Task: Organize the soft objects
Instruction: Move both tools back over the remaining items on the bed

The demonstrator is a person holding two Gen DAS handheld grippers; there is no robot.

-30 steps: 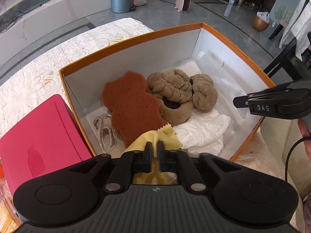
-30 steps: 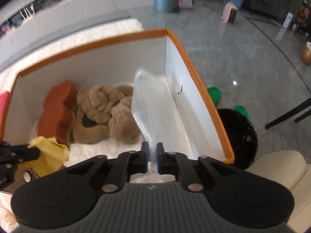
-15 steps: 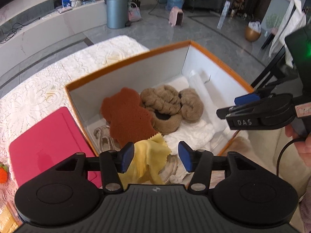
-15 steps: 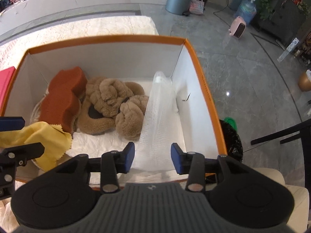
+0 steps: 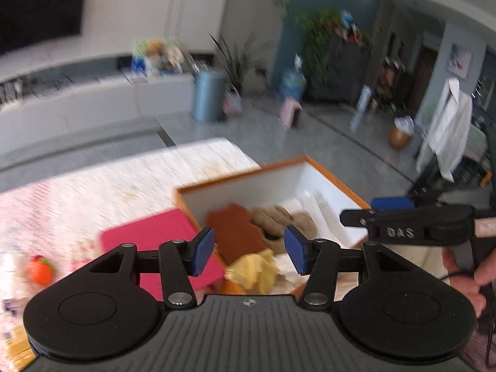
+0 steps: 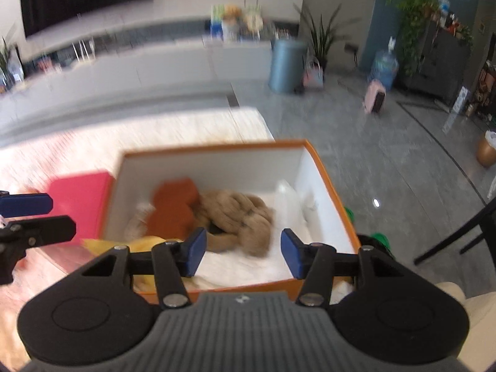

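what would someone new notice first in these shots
The orange-rimmed box sits mid-frame, holding a rust sponge beside a tan plush toy, with a yellow cloth at its near edge. Both the left gripper and right gripper are open and empty above it.

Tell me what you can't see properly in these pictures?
- Yellow cloth: right wrist view, near end hidden behind the right gripper.
- Orange toy: left wrist view, too blurred to identify.
- Box floor: left wrist view, near part hidden behind the left gripper.
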